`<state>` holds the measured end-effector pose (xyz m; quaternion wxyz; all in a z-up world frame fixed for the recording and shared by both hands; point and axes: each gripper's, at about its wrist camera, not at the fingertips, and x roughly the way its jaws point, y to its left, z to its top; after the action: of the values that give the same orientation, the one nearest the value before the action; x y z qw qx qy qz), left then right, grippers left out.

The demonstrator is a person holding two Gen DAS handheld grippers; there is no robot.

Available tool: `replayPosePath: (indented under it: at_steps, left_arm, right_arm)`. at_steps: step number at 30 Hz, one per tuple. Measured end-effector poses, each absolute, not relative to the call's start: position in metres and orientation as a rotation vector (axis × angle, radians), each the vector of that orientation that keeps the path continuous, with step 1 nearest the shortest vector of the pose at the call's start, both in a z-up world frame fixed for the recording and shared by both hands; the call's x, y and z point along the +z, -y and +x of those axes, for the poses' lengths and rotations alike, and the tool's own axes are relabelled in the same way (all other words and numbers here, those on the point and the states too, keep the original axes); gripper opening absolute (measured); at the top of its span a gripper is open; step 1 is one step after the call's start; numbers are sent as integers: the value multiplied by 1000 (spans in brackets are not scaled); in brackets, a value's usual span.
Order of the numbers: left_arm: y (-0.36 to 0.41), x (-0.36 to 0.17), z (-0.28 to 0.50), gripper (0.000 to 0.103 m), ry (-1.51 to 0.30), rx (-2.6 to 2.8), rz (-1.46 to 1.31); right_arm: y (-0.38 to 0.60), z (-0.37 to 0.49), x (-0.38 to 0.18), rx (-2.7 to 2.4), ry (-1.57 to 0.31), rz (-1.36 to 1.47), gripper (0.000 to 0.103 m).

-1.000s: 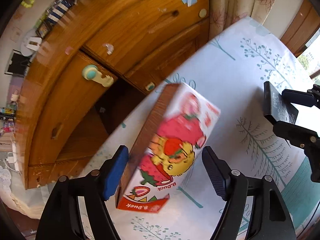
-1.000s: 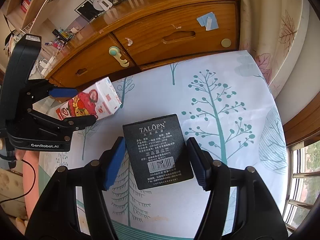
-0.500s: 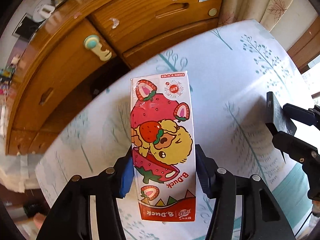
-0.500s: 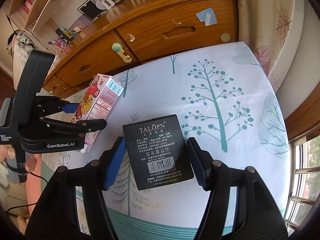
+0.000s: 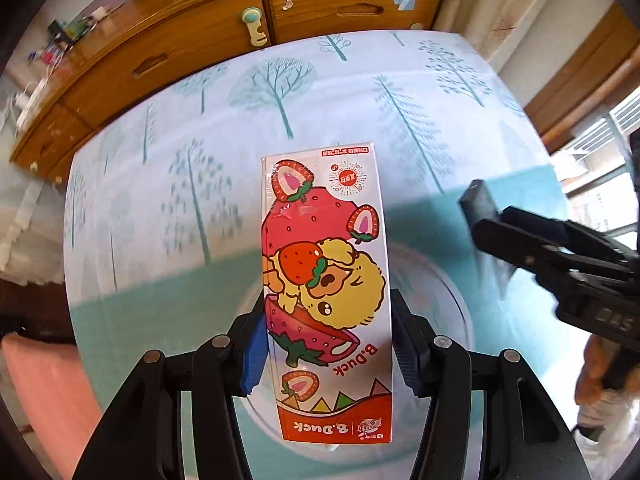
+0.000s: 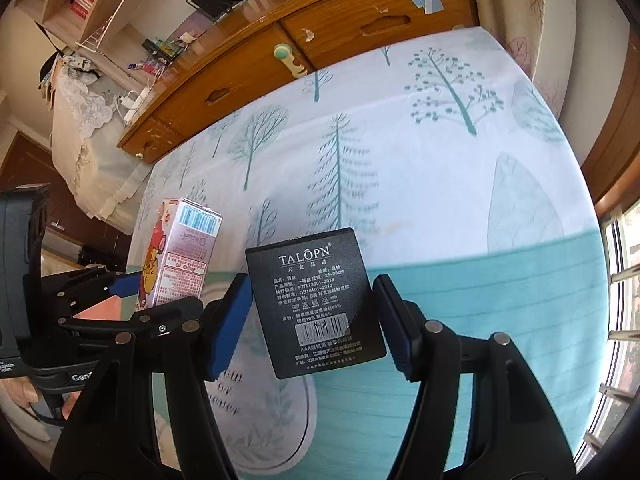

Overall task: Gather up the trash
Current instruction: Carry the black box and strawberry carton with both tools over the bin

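My left gripper (image 5: pixel 328 344) is shut on a strawberry B.Duck carton (image 5: pixel 324 280), held lifted above the tree-print cloth (image 5: pixel 240 128). The carton also shows in the right wrist view (image 6: pixel 176 256), with the left gripper (image 6: pixel 132 304) at the lower left. My right gripper (image 6: pixel 316 320) is shut on a flat black TALOPN box (image 6: pixel 316 300), held above the cloth (image 6: pixel 440 160). In the left wrist view the right gripper (image 5: pixel 492 224) holds the black box (image 5: pixel 478 204) edge-on at the right.
A wooden dresser (image 6: pixel 320 36) with drawers runs along the far edge of the cloth-covered surface. A curtain (image 6: pixel 532 8) and a window (image 6: pixel 624 280) are at the right. A lace-covered table (image 6: pixel 84 120) stands at the left.
Both grippers have pulled back and up from the dresser with their items. The carton, loose and tilted a second ago, is now straight and clamped. The teal band of the cloth has come into view.
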<state>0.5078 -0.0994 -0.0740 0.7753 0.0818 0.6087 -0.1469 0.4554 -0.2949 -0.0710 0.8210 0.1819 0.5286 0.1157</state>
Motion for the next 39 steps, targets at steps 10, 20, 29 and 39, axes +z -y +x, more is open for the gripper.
replayPosePath:
  at_steps: [10,20,29,39]
  left_arm:
    - [28,-38,307,54,-1254,-343,-3]
    - [-49,-67,99,54,-1324,-429,-136]
    - [-66,-117,-4,54,-1468,-443,-209]
    - [-59,-229,-47,54,-1558,-338,-267]
  right_arm:
    - [234,270,-54,247,-1181,353,59]
    - [163,59,-43,218,-1166,411,59]
    - [134,-61,-82,204,-1325,406,59]
    - [161,-91,-192,89,-1468,394,59]
